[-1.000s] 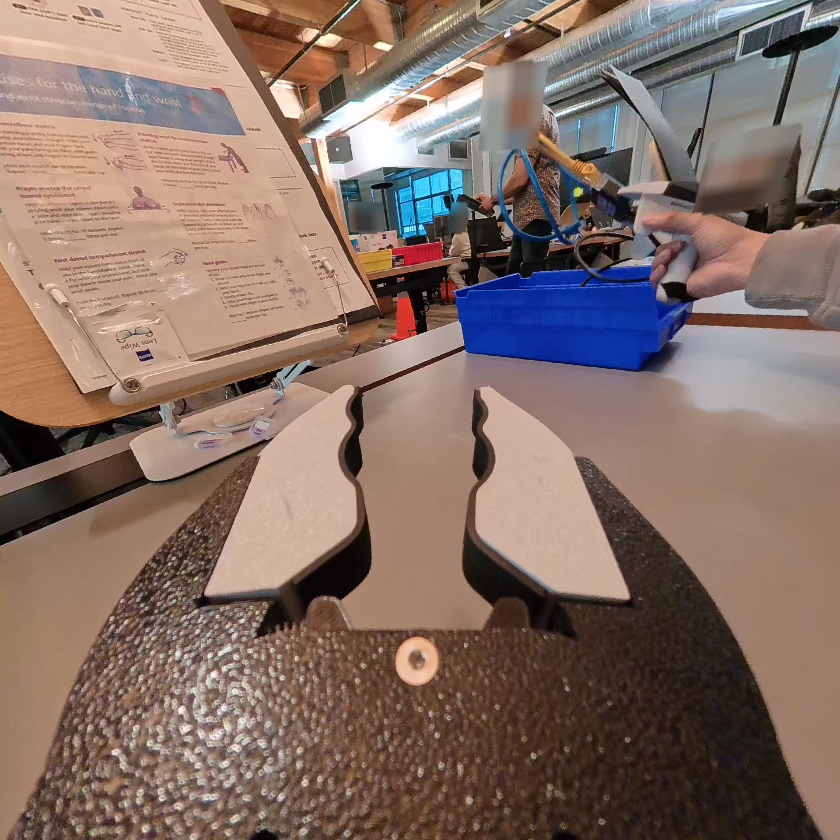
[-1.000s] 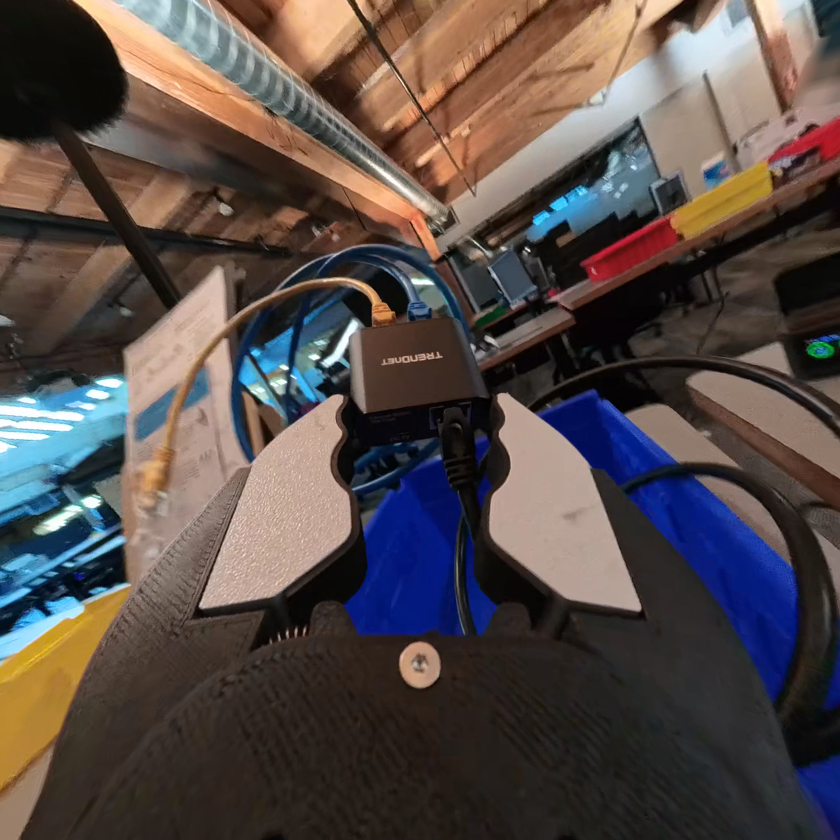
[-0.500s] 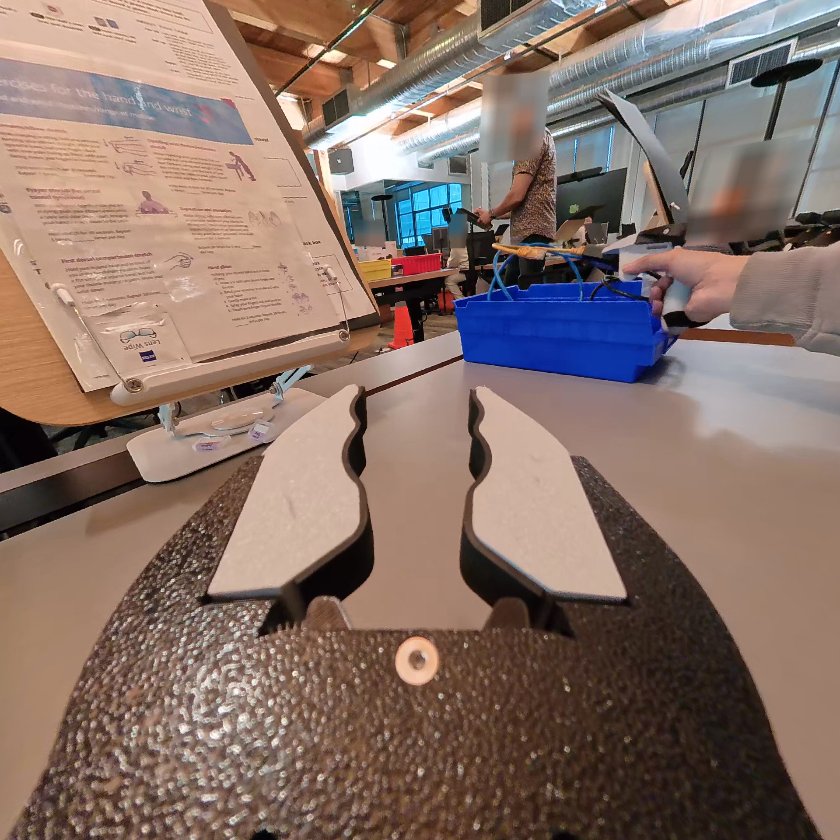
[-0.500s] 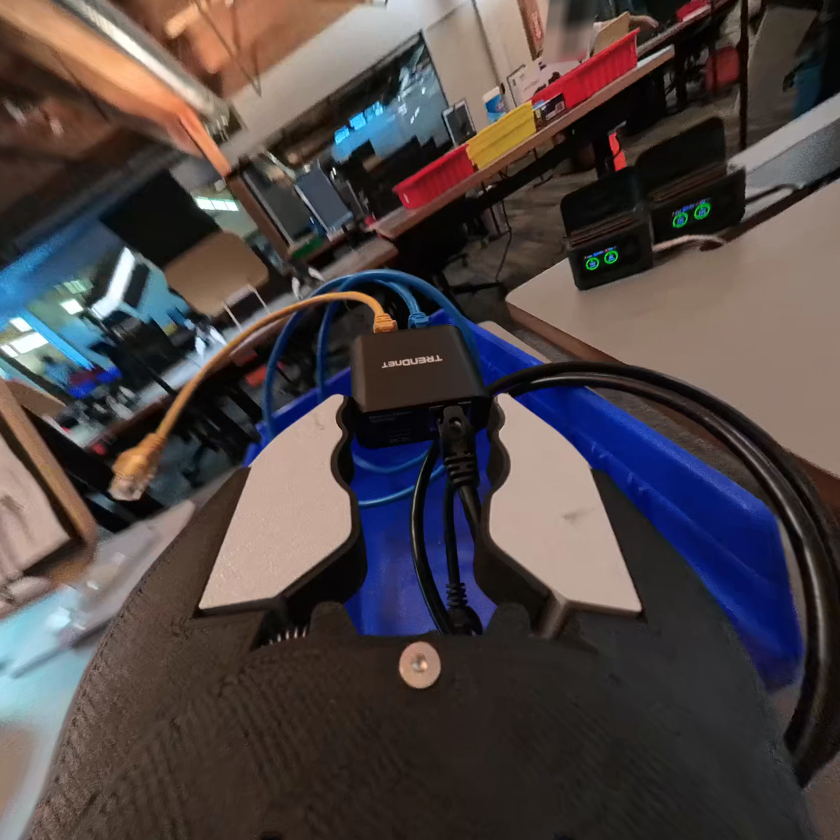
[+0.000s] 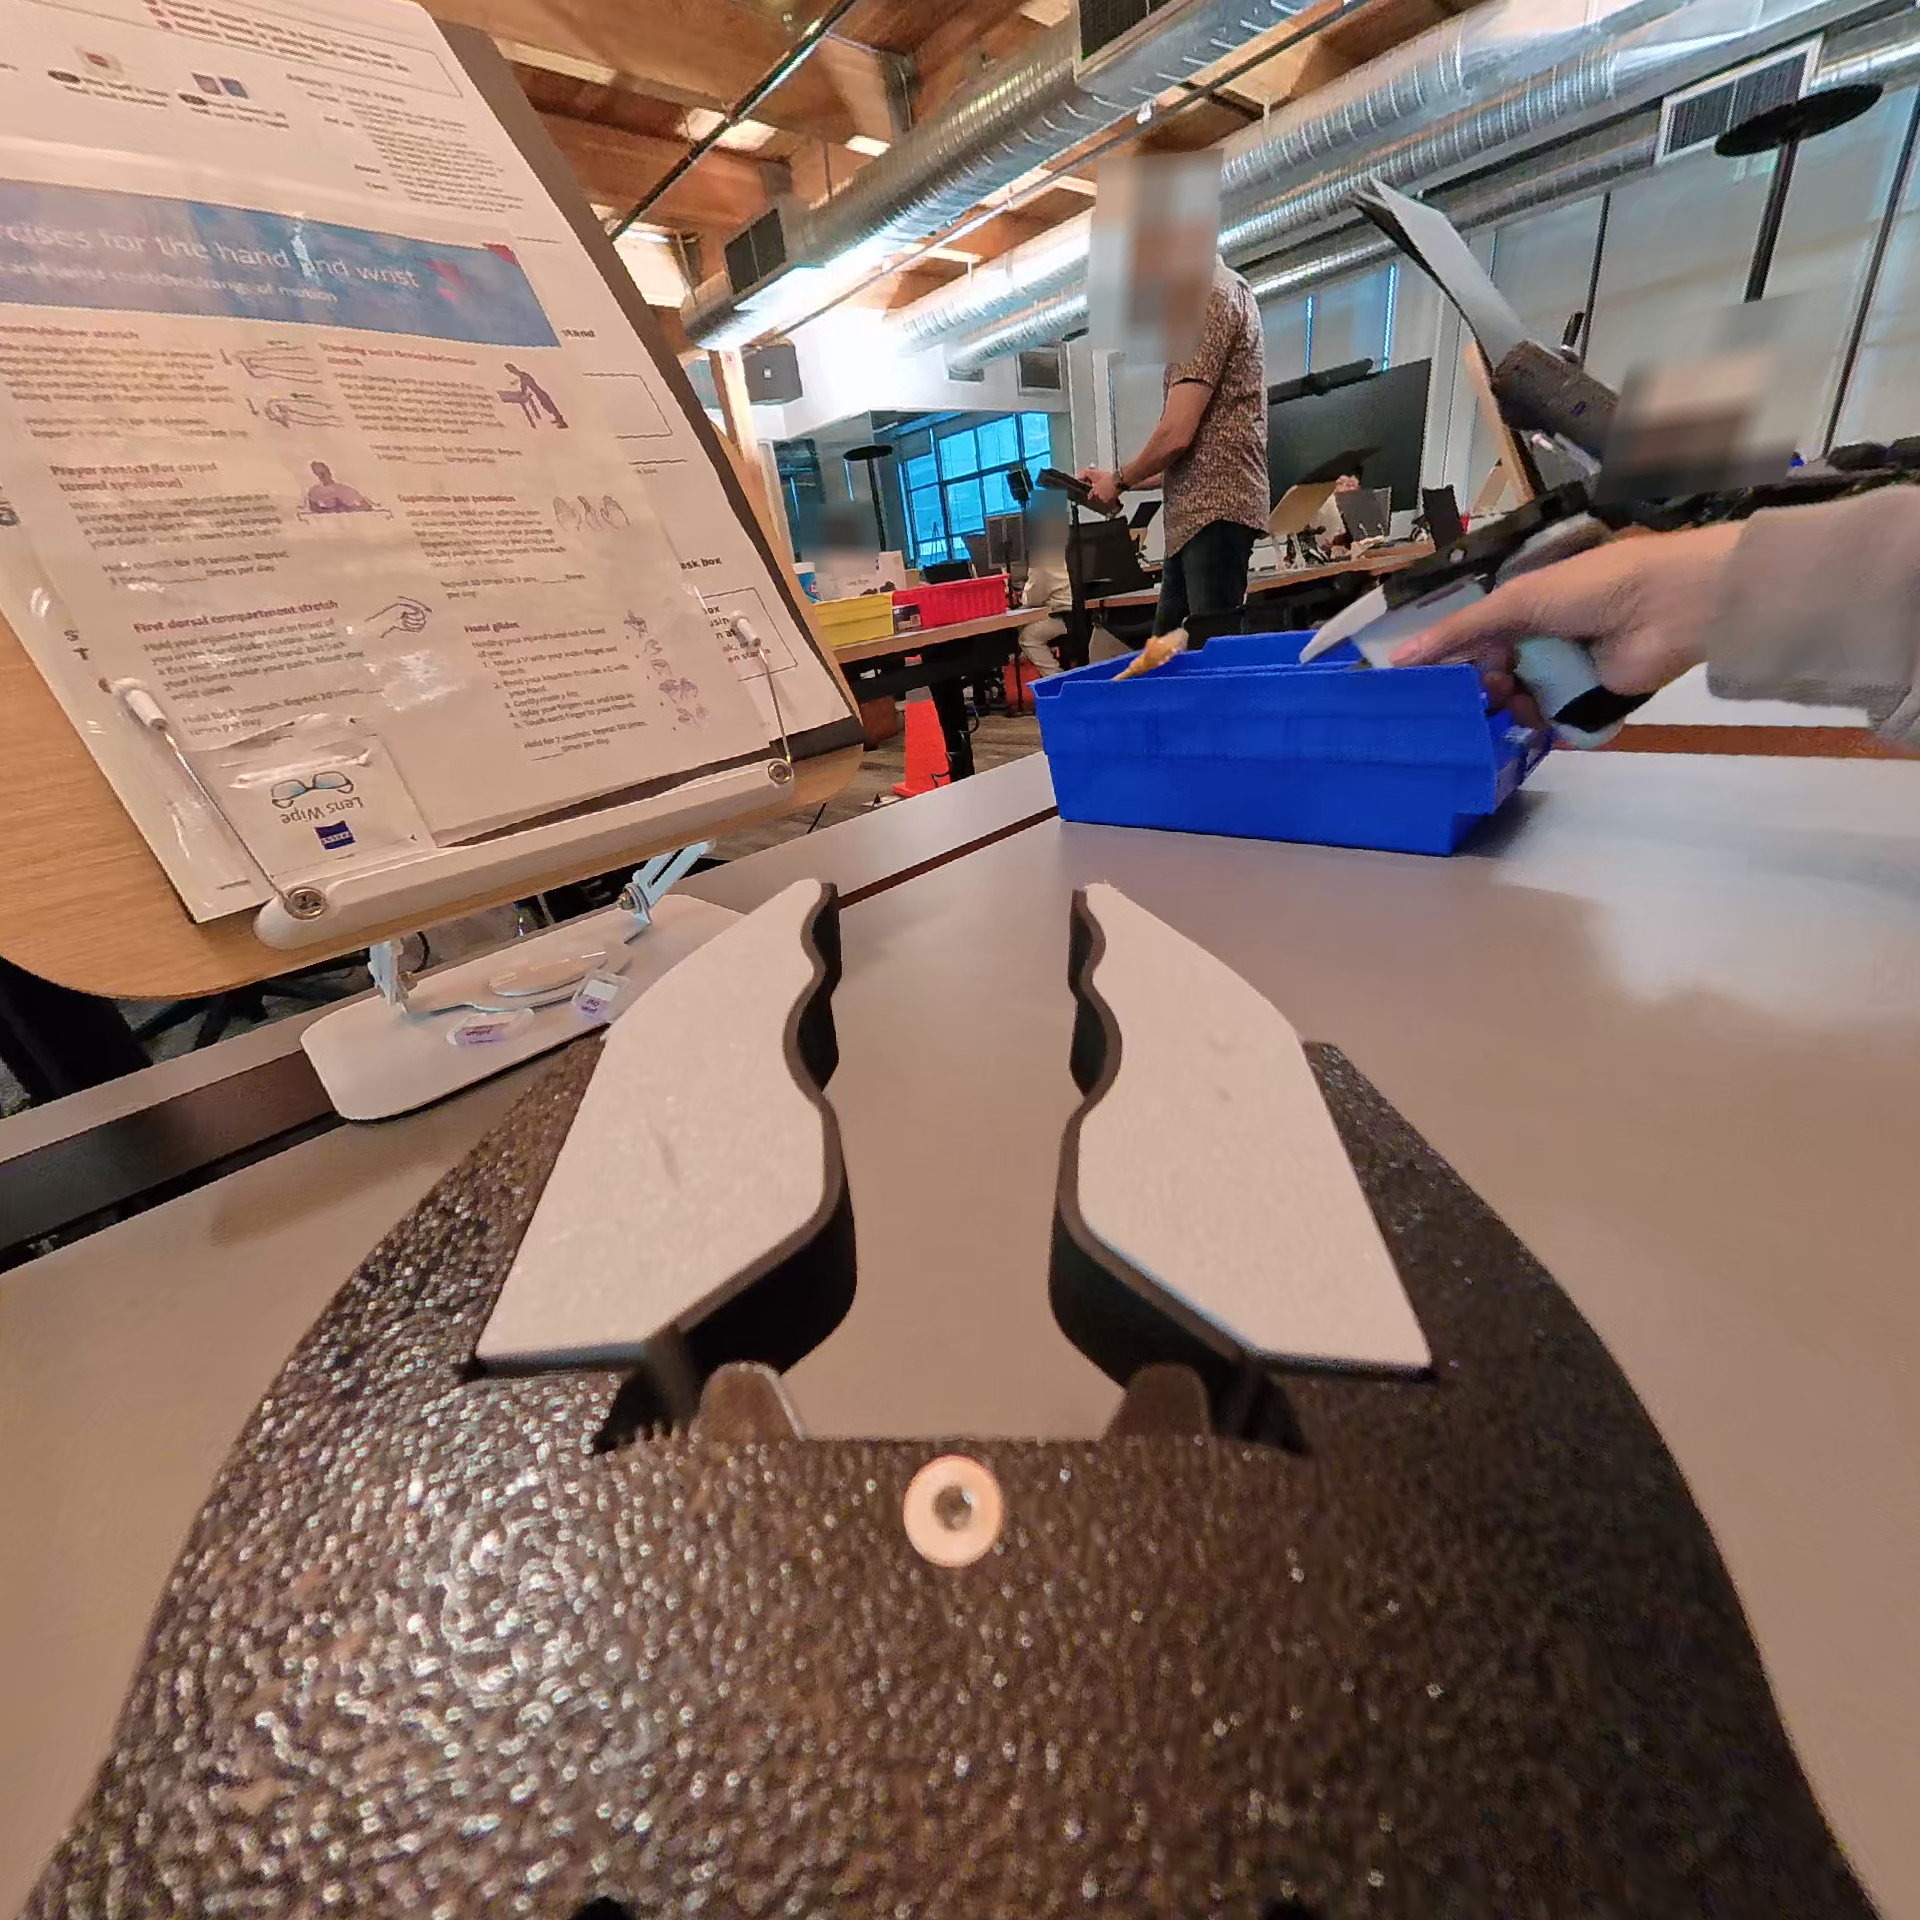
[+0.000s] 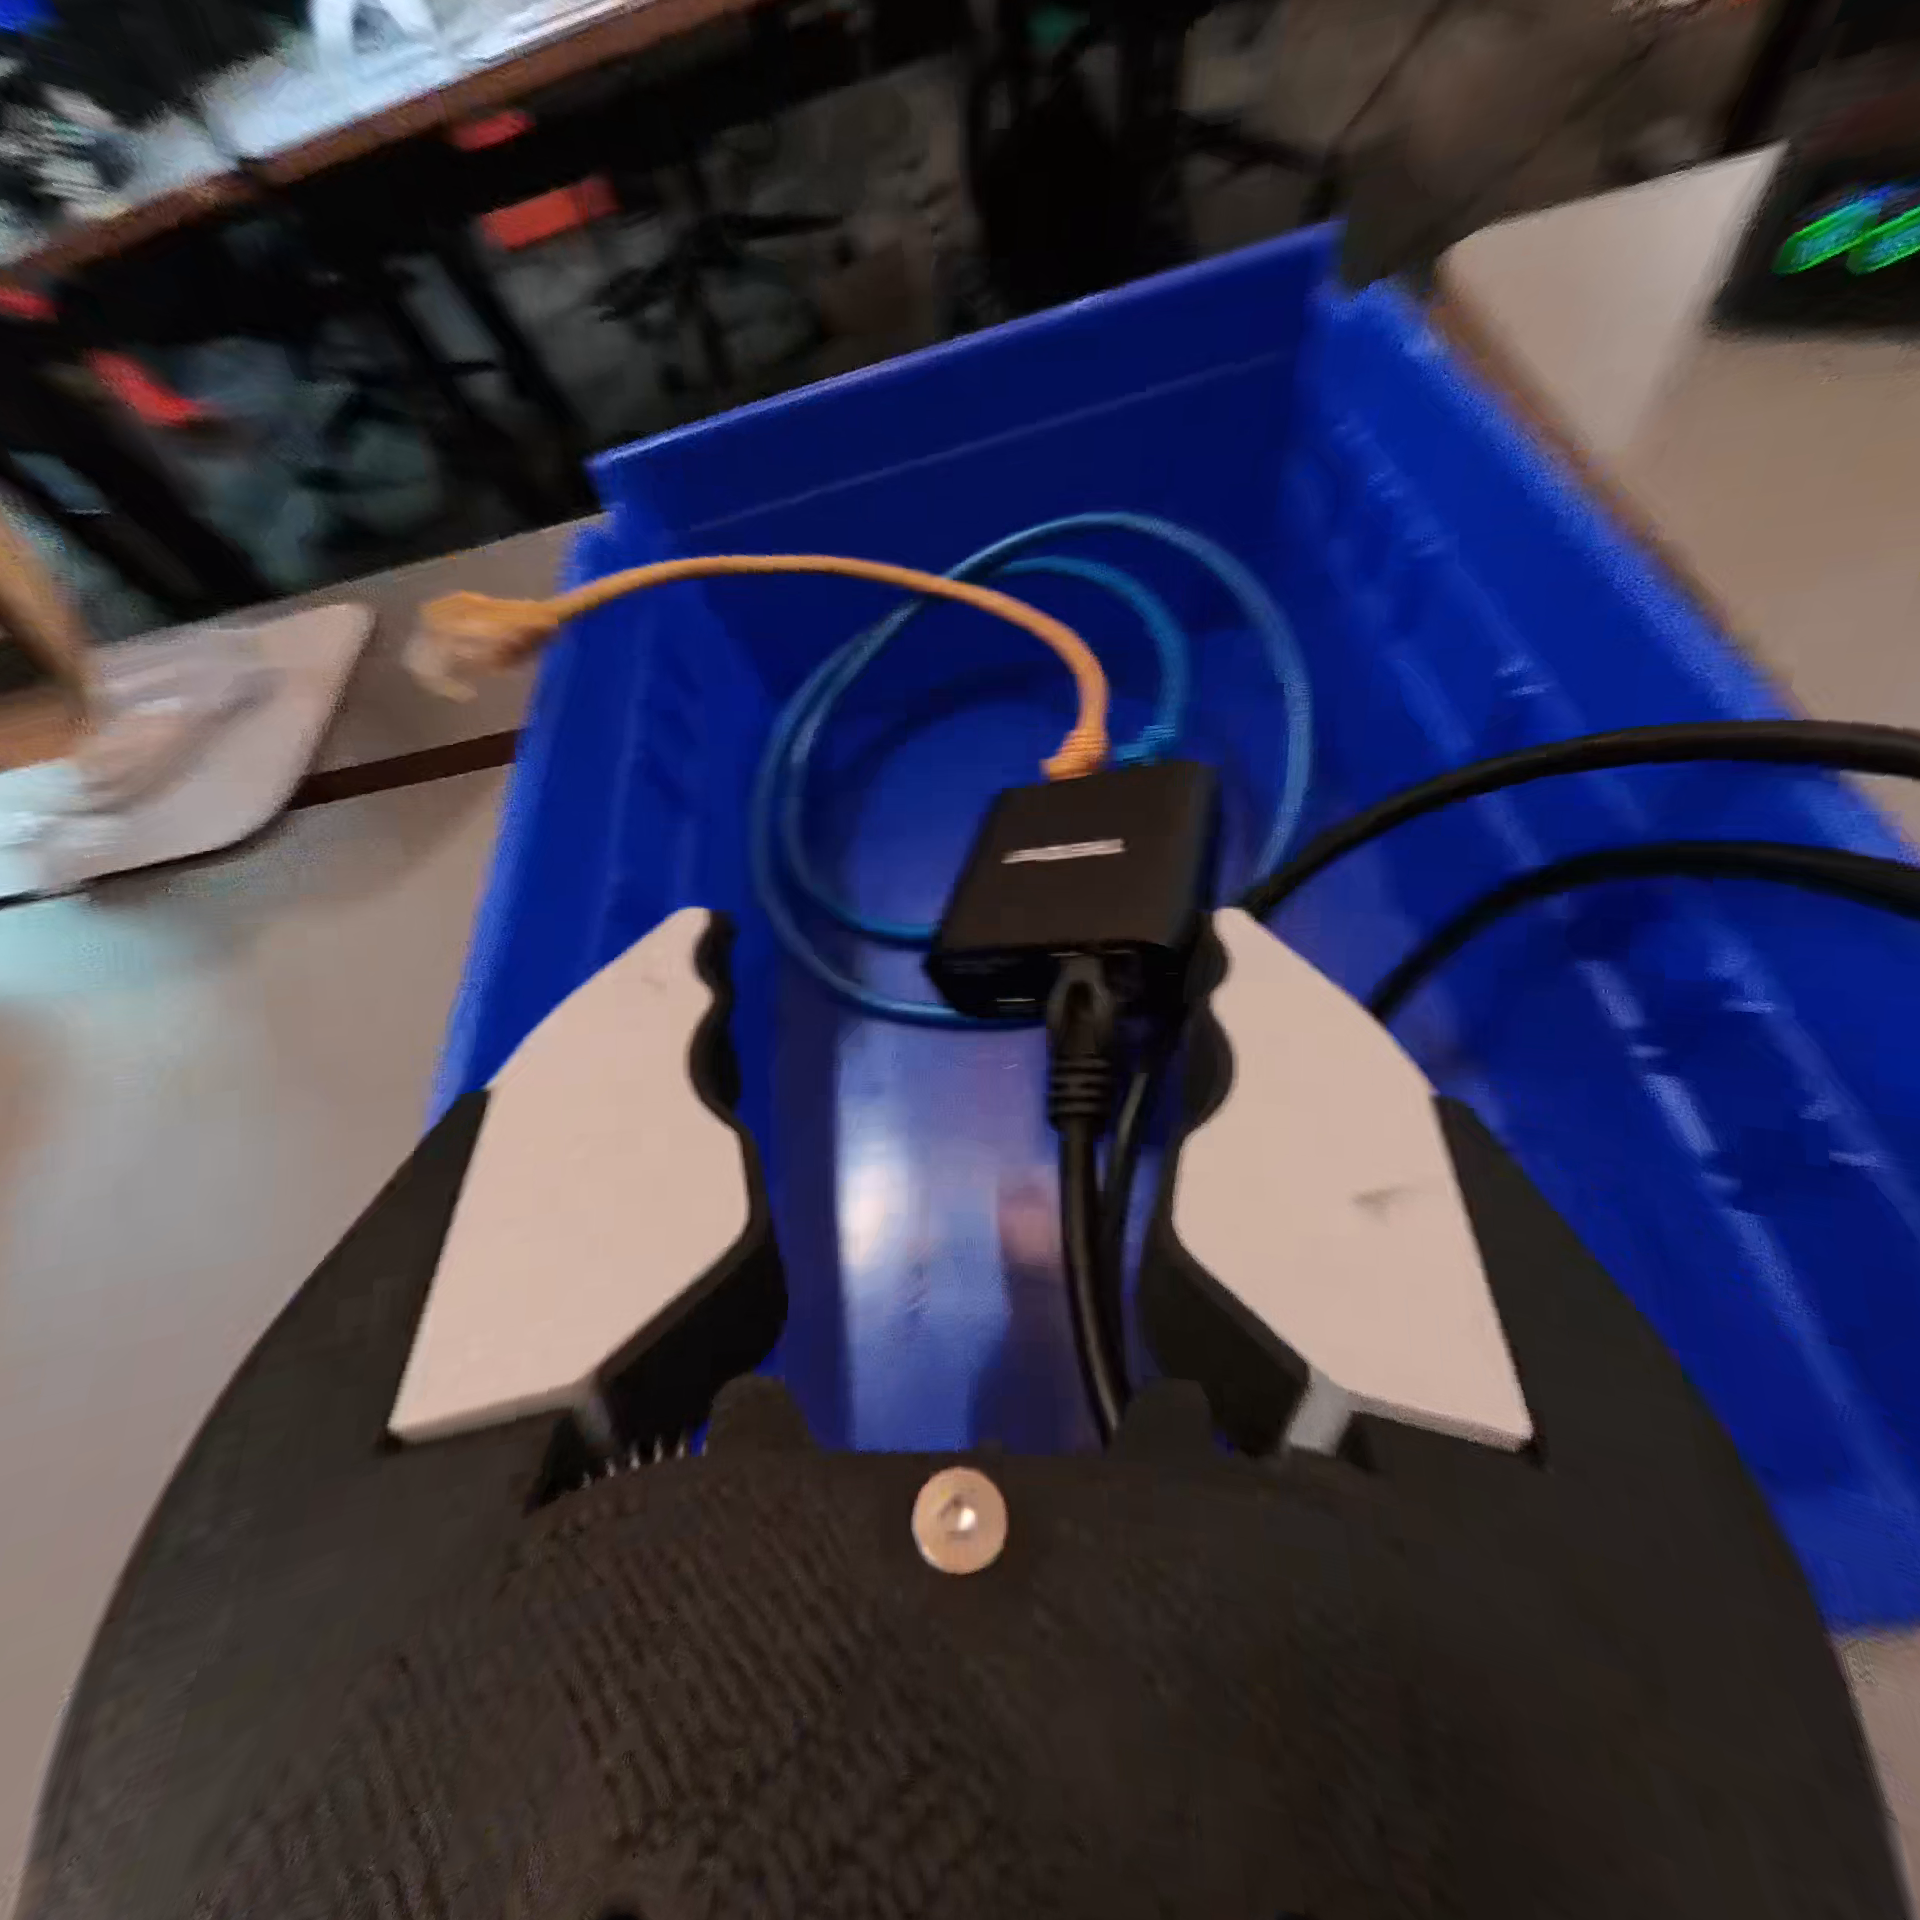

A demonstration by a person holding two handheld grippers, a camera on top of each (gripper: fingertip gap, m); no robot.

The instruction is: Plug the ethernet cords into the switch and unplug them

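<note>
A small black switch (image 6: 1086, 868) sits low inside the blue bin (image 6: 1558, 727). An orange ethernet cord (image 6: 831, 582) and a coiled blue cord (image 6: 1174, 644) are plugged into its far side. A black cable (image 6: 1081, 1143) is plugged into its near side. My right gripper (image 6: 966, 935) is open wide over the bin, with the switch just ahead by the right finger. The picture is blurred. My left gripper (image 5: 951, 914) is open and empty, low over the grey table (image 5: 1558, 1039). The left wrist view shows the bin (image 5: 1268, 758), the orange plug (image 5: 1153, 652) and the hand (image 5: 1590, 623) holding the right gripper.
A tilted wooden document stand with a laminated sheet (image 5: 364, 468) and a white base (image 5: 468, 1029) stands at the left table edge. A person (image 5: 1205, 468) stands far behind. An orange cone (image 5: 925, 738) is on the floor beyond the table. Spacing between my two grippers at the tips: around 45 cm.
My right gripper came down with the switch into the blue bin and its jaws opened off the switch. My left gripper stayed in place.
</note>
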